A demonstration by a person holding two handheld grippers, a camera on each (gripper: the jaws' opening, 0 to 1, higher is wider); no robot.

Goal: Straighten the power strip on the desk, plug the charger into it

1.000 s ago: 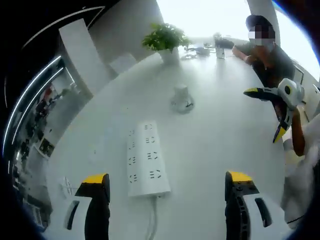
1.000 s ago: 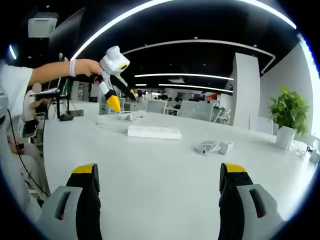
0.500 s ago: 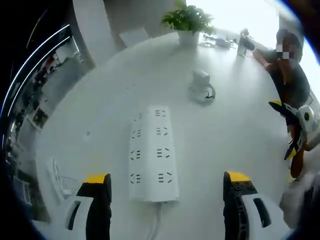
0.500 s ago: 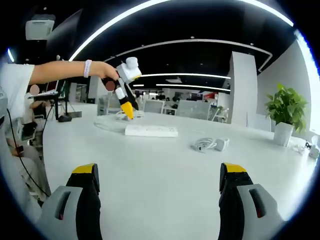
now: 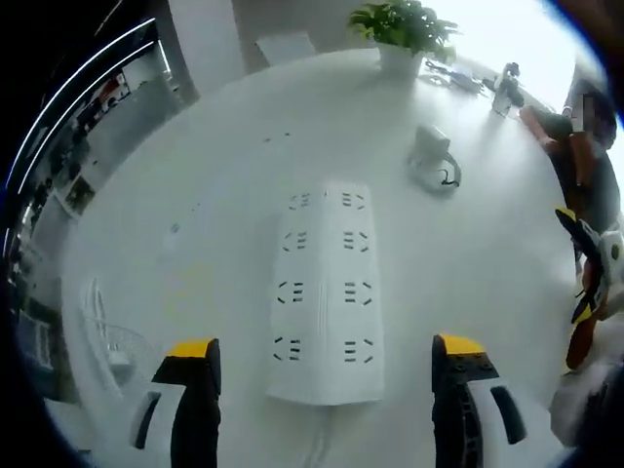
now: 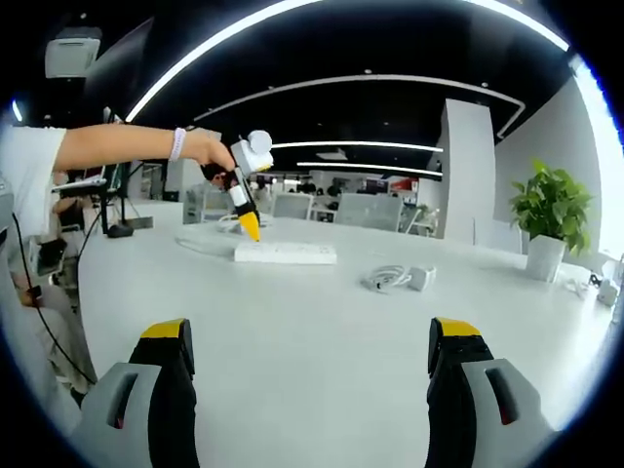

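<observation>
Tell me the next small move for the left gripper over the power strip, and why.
Probably lower the left gripper onto the power strip's near end: its fingers are spread wider than the strip, hovering above it, nothing gripped, and the charger lies apart beyond.

White counter [image 5: 224, 175] carrying the power strip [image 5: 326, 283] flat, charger [image 5: 432, 146] with coiled cable beyond, potted plant [image 5: 402, 39] at the far edge.

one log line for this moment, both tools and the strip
left tool: open, above power strip | right tool: open, holding nothing | charger: loose on desk, unplugged
</observation>
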